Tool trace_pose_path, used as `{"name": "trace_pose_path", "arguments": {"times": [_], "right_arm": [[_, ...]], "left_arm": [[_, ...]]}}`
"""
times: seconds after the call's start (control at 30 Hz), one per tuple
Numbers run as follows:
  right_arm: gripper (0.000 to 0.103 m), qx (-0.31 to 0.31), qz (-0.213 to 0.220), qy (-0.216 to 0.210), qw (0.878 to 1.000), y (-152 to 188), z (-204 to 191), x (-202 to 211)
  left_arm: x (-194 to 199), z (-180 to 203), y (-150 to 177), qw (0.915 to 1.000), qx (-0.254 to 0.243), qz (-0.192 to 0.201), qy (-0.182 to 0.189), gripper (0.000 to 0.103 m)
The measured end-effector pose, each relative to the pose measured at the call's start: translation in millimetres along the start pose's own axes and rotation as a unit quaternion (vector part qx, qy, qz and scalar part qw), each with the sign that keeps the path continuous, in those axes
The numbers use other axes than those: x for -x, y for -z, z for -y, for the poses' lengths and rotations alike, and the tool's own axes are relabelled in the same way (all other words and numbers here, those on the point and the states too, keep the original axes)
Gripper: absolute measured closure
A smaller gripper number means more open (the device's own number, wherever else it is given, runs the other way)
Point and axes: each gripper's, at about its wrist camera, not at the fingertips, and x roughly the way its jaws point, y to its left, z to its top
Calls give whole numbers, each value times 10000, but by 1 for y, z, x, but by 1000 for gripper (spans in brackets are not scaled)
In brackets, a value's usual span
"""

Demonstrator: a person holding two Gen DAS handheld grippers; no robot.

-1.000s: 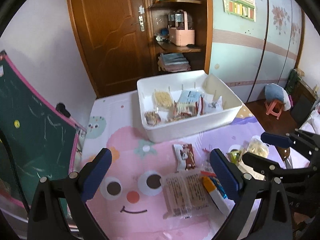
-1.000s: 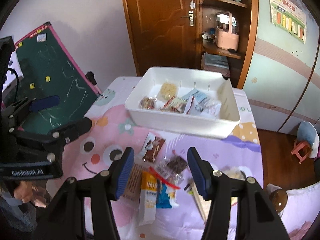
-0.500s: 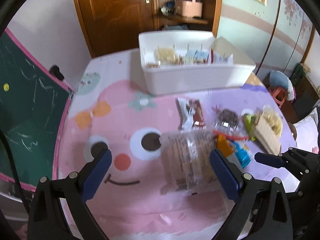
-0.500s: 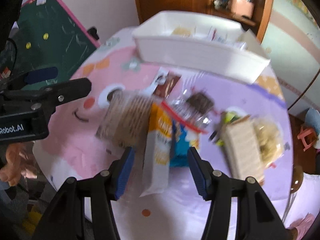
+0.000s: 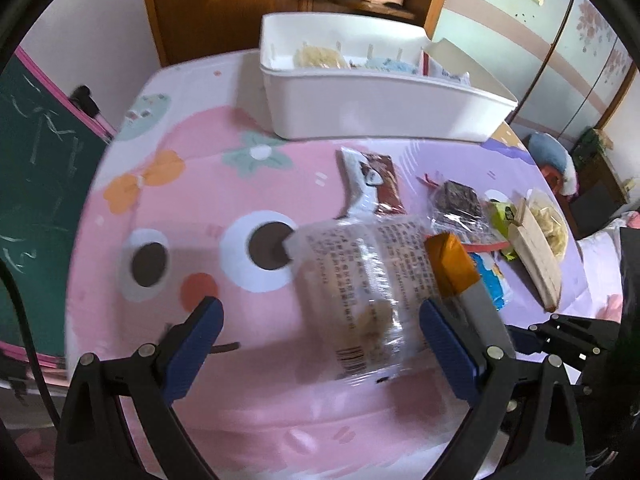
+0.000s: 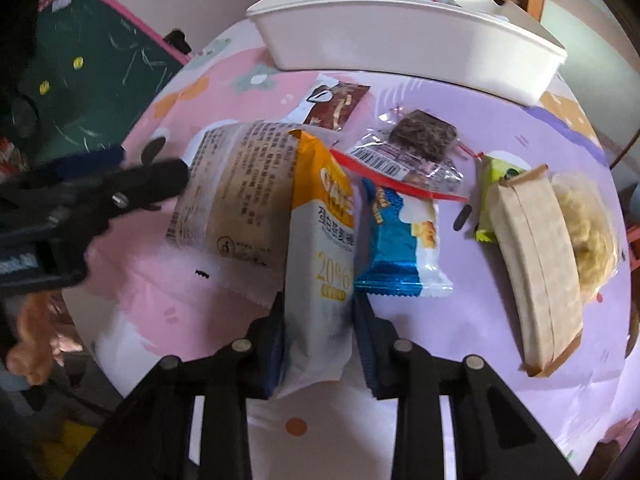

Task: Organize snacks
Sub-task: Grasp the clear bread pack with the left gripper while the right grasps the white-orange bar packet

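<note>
Loose snack packets lie on the pink and purple cartoon tablecloth [image 5: 192, 216] in front of a white bin [image 5: 380, 100] holding several snacks. My right gripper [image 6: 318, 308] is shut on the near end of an orange-and-white packet [image 6: 320, 216], its pads pressing both sides. This packet [image 5: 452, 264] also shows in the left wrist view. My left gripper [image 5: 320, 316] stands open and low over a clear cracker packet [image 5: 360, 272], with the packet between its fingers, nearer the right one, and untouched.
Around the held packet lie a blue packet [image 6: 396, 240], a dark brownie in clear wrap [image 6: 420, 136], a brown chocolate packet [image 6: 336, 104], a green packet [image 6: 500, 172], a long tan paper packet [image 6: 536, 256] and a pale noodle snack [image 6: 588, 228]. A green chalkboard [image 5: 36, 168] leans at the left.
Both grippers have come down close to the table. The right jaws, open before, have closed on the orange-and-white packet. The left jaws stay open.
</note>
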Motion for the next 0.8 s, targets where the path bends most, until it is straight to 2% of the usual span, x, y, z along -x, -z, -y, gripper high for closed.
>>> {"name": "trace_pose_path", "arguments": {"times": [0.13, 0.27, 0.47, 0.6, 0.67, 0.73, 0.8], "right_arm": [[85, -410, 4, -249, 9988, 2, 17, 0], [85, -600, 25, -405, 9974, 4, 23, -1], [85, -571, 75, -448, 9973, 3, 24, -2], [84, -540, 103, -461, 9974, 5, 25, 0], [84, -522, 119, -459, 9975, 6, 26, 1], [84, -500, 129, -454, 9976, 6, 26, 1], [85, -478, 136, -442, 9978, 7, 26, 2]], "left_arm": [[-17, 8, -5, 9995, 110, -221, 209, 5], [-33, 16, -11, 9987, 257, -385, 223, 5], [-52, 33, -18, 9980, 286, -553, -106, 5], [-68, 43, -14, 9959, 149, -695, -557, 5], [-72, 42, -11, 9956, 165, -747, -533, 5], [-73, 41, -9, 9956, 196, -748, -532, 8], [-69, 41, -7, 9962, 138, -675, -531, 20]]}}
